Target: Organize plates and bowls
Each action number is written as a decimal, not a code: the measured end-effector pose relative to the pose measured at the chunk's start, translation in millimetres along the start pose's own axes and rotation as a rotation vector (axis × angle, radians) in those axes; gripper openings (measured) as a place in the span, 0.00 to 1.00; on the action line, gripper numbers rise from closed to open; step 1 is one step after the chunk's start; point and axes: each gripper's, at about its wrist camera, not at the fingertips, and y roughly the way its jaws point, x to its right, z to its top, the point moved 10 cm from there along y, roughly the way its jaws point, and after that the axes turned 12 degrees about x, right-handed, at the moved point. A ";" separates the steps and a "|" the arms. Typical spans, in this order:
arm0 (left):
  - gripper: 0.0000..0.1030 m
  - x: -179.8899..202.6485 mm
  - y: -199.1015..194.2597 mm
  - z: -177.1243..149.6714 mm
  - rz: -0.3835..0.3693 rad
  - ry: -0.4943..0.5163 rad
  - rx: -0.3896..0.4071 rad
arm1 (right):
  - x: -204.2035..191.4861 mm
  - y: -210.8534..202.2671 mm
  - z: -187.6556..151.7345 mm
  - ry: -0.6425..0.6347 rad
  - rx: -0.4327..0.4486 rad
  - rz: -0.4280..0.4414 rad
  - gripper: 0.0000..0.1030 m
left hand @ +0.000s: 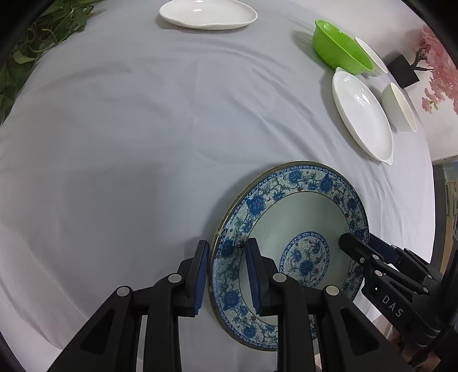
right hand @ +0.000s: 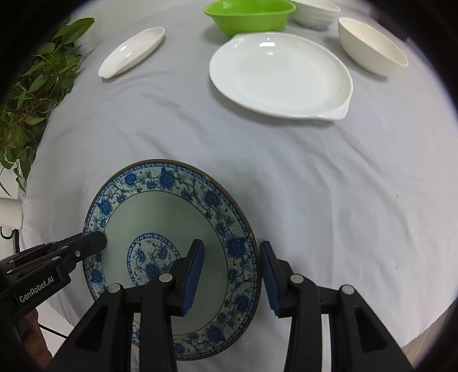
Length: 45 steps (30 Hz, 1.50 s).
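Two grippers straddle the rim of one blue-patterned plate

Both sets of fingers stand partly apart, each with the plate's rim between its pads. The blue-patterned plate [left hand: 289,217] sits face up near the tabletop [left hand: 114,143] edge; being round, it has no long axis. The left gripper [left hand: 226,274] brackets its left rim, the right gripper [right hand: 232,274] its right rim. Whether the pads press the rim cannot be told. Farther back sit a white plate [right hand: 280,74], a green bowl [right hand: 249,14] and a white bowl [right hand: 372,45].
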 end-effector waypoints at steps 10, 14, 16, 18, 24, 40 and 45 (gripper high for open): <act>0.22 -7.3 -7.0 -3.9 -0.008 -0.003 -0.005 | 7.0 -4.6 -0.9 0.008 0.012 0.030 0.38; 0.23 -9.0 -29.8 7.5 -0.007 0.008 0.052 | 16.5 -10.8 2.5 0.016 0.018 0.040 0.38; 0.28 -12.2 -56.2 18.6 0.021 0.025 0.114 | 24.7 -26.7 11.5 0.006 0.054 0.038 0.58; 0.43 -14.6 -90.0 31.4 0.057 0.046 0.183 | 33.2 -48.8 23.0 -0.002 0.109 0.040 0.77; 0.97 -6.6 -226.3 77.0 0.204 0.101 0.519 | 69.5 -151.5 66.7 -0.029 0.282 0.015 0.93; 1.00 59.7 -414.2 119.7 0.102 0.157 0.713 | 96.4 -294.7 123.4 -0.070 0.424 0.166 1.00; 1.00 64.1 -423.5 149.4 0.087 0.159 0.695 | 72.4 -318.6 156.1 -0.128 0.471 0.237 1.00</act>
